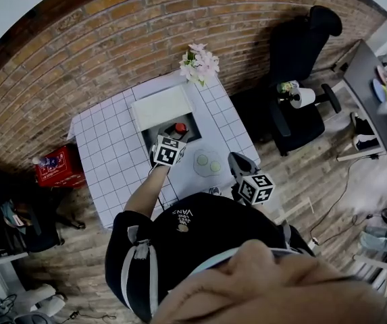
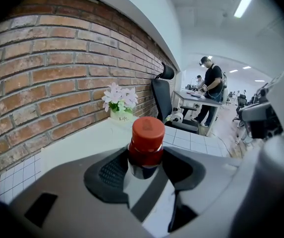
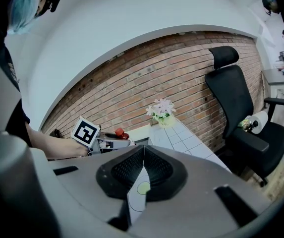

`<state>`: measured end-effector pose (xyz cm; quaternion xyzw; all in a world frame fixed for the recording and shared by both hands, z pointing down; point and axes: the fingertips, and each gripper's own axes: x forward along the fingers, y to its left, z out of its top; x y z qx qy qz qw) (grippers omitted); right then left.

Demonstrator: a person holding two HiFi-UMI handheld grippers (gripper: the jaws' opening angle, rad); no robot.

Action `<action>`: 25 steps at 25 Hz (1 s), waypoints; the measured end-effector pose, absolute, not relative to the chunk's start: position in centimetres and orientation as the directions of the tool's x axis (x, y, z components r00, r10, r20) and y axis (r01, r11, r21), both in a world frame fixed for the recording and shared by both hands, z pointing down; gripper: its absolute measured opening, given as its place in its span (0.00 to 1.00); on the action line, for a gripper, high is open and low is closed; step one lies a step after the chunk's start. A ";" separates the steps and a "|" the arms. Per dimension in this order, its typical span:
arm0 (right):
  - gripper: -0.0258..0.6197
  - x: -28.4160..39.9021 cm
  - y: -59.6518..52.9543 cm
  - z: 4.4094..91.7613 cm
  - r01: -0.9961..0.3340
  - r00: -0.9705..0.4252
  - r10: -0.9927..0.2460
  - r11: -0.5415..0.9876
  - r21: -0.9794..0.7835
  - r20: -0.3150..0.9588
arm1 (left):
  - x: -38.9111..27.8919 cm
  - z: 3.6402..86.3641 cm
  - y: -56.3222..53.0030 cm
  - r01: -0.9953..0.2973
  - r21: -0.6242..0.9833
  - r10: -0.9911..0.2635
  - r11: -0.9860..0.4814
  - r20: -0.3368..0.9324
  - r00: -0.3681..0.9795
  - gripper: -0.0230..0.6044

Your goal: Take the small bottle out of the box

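Note:
The small dark bottle with a red cap stands upright between my left gripper's pads, which press on its neck from both sides. In the head view the left gripper reaches over the open dark box, and the bottle's red cap shows at its tip. The right gripper view shows the bottle held in the air at the left gripper's end. My right gripper is shut on nothing and hangs near the table's front right corner.
The box's white lid lies open toward the wall. A pale plate sits on the checked tablecloth beside the box. A flower pot stands at the far edge. A black office chair is right of the table, a red crate left.

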<state>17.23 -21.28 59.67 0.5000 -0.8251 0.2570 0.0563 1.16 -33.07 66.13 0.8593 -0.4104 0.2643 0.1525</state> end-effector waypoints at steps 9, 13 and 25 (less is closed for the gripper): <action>0.04 14.4 -19.9 59.5 -0.850 -0.496 -0.802 0.371 -0.374 0.332 | 0.1 63.5 -30.1 -0.741 0.014 -0.618 -0.672 0.540 0.571 0.39; 0.04 13.3 -19.2 59.6 -0.853 -0.488 -0.810 0.363 -0.376 0.325 | -0.9 62.6 -28.7 -0.730 0.018 -0.616 -0.683 0.524 0.589 0.39; 0.04 9.3 -16.4 60.5 -0.869 -0.424 -0.854 0.290 -0.402 0.302 | -5.3 61.1 -24.4 -0.699 0.048 -0.590 -0.713 0.498 0.636 0.39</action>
